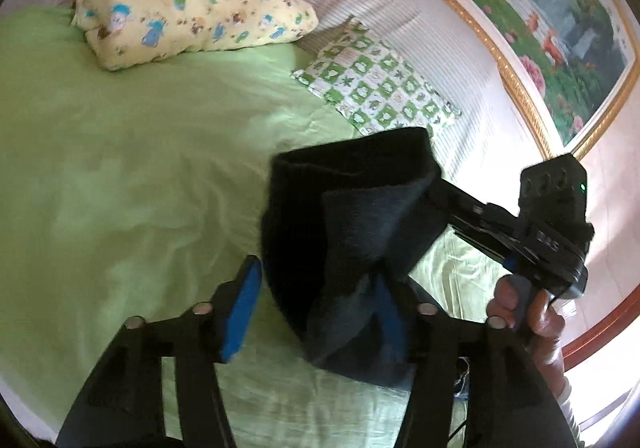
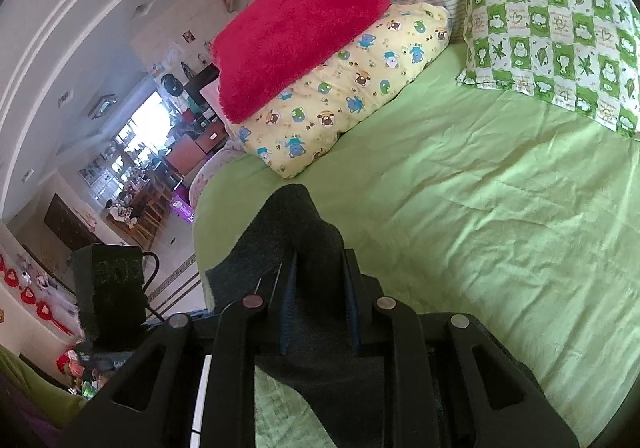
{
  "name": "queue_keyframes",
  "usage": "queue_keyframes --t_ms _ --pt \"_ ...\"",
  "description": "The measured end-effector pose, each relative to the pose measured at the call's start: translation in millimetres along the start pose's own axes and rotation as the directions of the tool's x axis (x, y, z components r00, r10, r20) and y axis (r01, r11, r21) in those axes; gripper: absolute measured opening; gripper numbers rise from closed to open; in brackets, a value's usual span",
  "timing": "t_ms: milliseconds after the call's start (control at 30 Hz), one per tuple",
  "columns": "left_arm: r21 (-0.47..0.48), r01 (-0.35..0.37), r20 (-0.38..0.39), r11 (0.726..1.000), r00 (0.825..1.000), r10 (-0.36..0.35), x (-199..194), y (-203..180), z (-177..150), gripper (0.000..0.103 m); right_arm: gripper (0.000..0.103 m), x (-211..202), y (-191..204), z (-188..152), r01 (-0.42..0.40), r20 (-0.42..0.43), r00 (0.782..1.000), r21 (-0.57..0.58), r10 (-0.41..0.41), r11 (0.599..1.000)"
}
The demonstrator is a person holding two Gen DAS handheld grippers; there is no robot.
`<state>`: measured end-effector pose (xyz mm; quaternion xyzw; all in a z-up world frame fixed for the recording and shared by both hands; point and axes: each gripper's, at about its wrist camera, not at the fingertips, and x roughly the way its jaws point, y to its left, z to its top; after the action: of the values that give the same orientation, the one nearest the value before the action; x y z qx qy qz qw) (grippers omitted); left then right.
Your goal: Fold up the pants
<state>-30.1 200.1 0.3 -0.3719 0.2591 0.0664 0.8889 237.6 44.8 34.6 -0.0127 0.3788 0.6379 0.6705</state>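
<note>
The dark pants [image 1: 352,232] hang bunched in the air above the green bed sheet [image 1: 120,188]. In the left wrist view my left gripper [image 1: 316,300] is open: its left blue pad [image 1: 240,312] stands free and the cloth drapes over the right finger. The right gripper [image 1: 436,192] comes in from the right, held by a hand [image 1: 532,312], and pinches the pants' upper edge. In the right wrist view the right gripper [image 2: 320,288] is shut on a fold of the pants [image 2: 296,232], which rises between the fingers.
A yellow cartoon pillow [image 2: 344,88] with a red towel [image 2: 296,32] on it lies at the bed's head, beside a green checked pillow [image 2: 560,36]. A striped headboard [image 1: 400,8] and a gold-framed picture [image 1: 540,0] stand behind. The left gripper's body [image 2: 108,284] shows at the bed's left edge.
</note>
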Motion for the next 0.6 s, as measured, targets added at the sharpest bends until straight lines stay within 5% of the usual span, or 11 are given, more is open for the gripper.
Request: queue_keyframes --t_ms 233,333,400,600 --pt "0.007 0.143 -0.044 0.99 0.989 -0.142 30.1 23.9 19.7 0.064 0.023 -0.5 7.3 -1.0 -0.009 -0.011 1.0 -0.023 0.009 1.0" --pt "0.041 0.163 -0.042 0.986 0.986 -0.161 32.8 17.8 24.9 0.052 0.023 -3.5 7.7 -0.6 -0.002 -0.007 1.0 -0.025 0.001 1.0" --pt "0.063 0.173 -0.043 0.983 0.984 -0.171 31.5 9.7 25.1 0.028 0.022 -6.1 7.8 -1.5 0.002 -0.004 1.0 -0.026 -0.002 1.0" --pt "0.098 0.189 -0.02 0.977 0.982 -0.188 18.0 -21.0 17.6 0.02 0.02 -23.1 5.1 -3.6 0.033 0.033 0.999 -0.011 -0.032 0.999"
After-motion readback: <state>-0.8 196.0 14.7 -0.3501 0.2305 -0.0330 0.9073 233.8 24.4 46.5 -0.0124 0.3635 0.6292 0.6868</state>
